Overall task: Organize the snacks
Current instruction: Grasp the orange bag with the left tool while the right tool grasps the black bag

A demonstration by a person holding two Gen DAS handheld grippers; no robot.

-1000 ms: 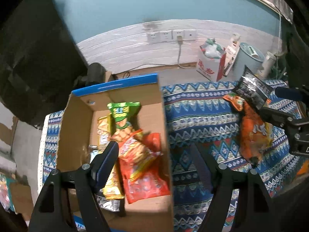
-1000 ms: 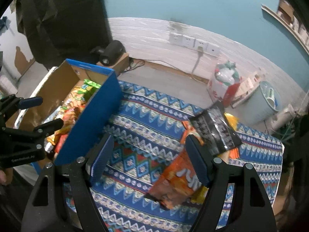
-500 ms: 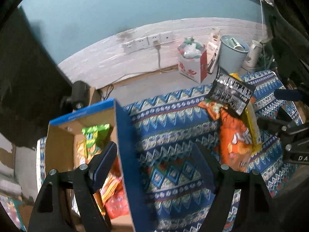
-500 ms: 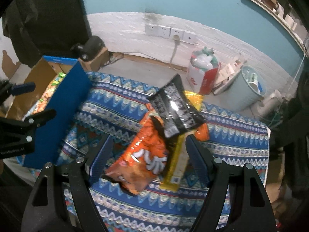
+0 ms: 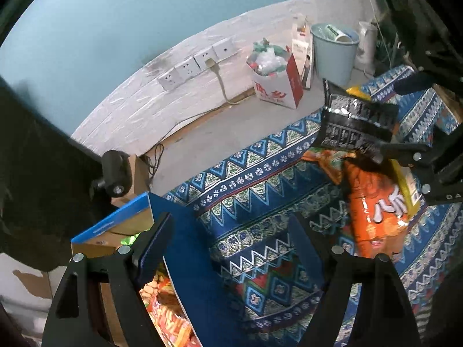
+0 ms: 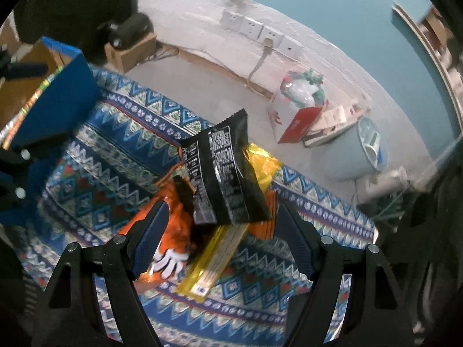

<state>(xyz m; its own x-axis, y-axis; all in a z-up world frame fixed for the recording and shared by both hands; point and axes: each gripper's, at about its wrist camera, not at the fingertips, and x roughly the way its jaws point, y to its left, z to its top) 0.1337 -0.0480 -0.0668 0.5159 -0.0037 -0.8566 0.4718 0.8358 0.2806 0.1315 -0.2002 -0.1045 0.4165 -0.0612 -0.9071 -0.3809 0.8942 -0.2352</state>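
A pile of snack bags lies on the patterned blue cloth (image 6: 121, 179): a black bag (image 6: 222, 173) on top, an orange bag (image 6: 170, 237) and a yellow packet (image 6: 214, 263) beneath. My right gripper (image 6: 221, 234) hangs open just above this pile, its fingers either side of the bags without touching them. In the left wrist view the same black bag (image 5: 356, 121) and orange bag (image 5: 376, 211) lie at the right. My left gripper (image 5: 228, 248) is open over the blue wall of the cardboard box (image 5: 185, 260), which holds several snack packets (image 5: 167, 315).
Past the cloth's far edge is bare floor with a red and white carton (image 5: 277, 81), a pale blue bucket (image 5: 332, 49) and wall sockets (image 5: 199, 63) with a cable. A small black device (image 5: 115, 173) sits on a cardboard block near the box.
Both grippers swung right. The box slid from the centre to the lower left of the left view. The snack pile came between the right gripper's fingers, and that gripper sank closer to it.
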